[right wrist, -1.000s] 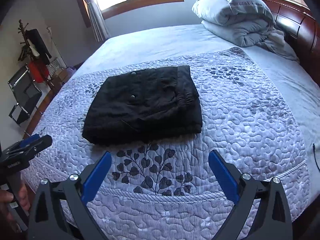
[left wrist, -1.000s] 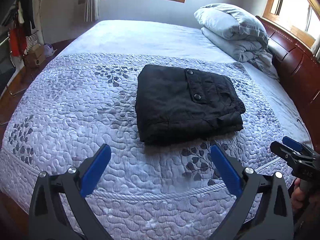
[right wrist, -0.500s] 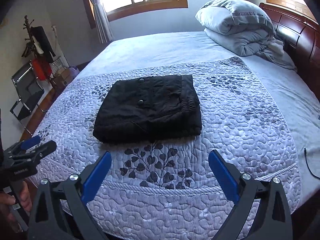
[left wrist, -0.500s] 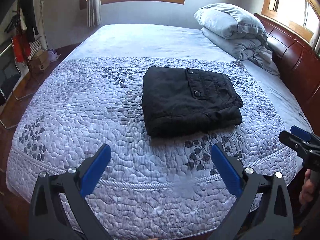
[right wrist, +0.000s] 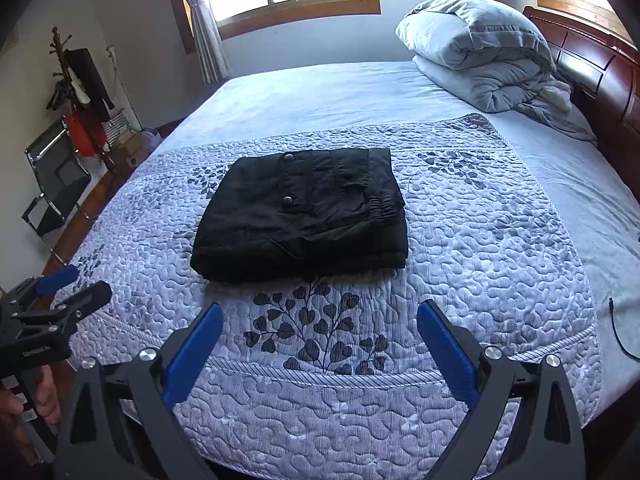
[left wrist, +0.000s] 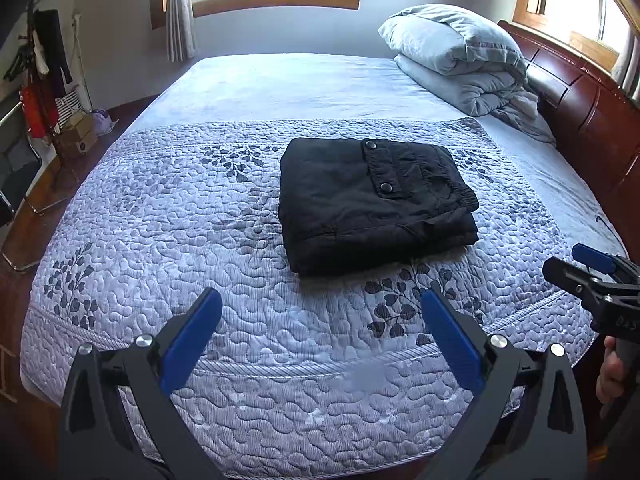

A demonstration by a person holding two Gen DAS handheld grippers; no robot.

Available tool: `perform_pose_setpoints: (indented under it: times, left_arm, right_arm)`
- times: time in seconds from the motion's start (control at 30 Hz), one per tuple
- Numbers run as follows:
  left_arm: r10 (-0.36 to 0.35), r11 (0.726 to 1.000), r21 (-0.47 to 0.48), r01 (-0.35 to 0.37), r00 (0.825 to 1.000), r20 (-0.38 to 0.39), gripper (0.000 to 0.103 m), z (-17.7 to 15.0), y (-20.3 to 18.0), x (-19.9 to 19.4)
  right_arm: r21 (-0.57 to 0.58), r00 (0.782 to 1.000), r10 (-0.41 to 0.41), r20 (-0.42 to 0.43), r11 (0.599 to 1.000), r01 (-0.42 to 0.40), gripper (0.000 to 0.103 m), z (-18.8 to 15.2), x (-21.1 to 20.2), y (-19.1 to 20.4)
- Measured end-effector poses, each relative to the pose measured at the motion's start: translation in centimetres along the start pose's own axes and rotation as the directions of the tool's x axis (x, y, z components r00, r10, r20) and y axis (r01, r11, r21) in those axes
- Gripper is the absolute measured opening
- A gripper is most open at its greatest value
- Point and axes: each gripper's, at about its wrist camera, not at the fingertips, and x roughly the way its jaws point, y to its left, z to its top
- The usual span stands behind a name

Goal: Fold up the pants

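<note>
The black pants (left wrist: pixel 372 204) lie folded into a compact rectangle on the quilted bedspread (left wrist: pixel 160 240), a buttoned pocket flap on top. They also show in the right wrist view (right wrist: pixel 304 212). My left gripper (left wrist: pixel 318 316) is open and empty, held back over the foot of the bed, well short of the pants. My right gripper (right wrist: pixel 316 320) is open and empty too, also apart from the pants. The right gripper shows at the right edge of the left wrist view (left wrist: pixel 592 272); the left gripper shows at the left edge of the right wrist view (right wrist: pixel 60 292).
A folded grey duvet (left wrist: pixel 460 56) lies at the head of the bed by the dark wooden headboard (left wrist: pixel 592 108). A coat rack (right wrist: pixel 80 92) and a metal chair (right wrist: pixel 52 184) stand on the floor at the left. A black cable (right wrist: pixel 620 332) lies on the bed's right edge.
Both grippers have pulled back from the bed, so the folded pants look smaller and farther away. The pants have not moved. Both grippers stay open.
</note>
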Motion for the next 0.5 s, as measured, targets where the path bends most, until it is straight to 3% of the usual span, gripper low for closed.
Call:
perform_pose_setpoints:
  times: [0.5]
  left_arm:
    - [0.006, 1.000, -0.002, -0.006, 1.000, -0.003, 0.100, 0.29, -0.17, 0.27]
  right_arm:
    - [-0.004, 1.000, -0.009, -0.013, 1.000, 0.009, 0.098, 0.01, 0.68, 0.06]
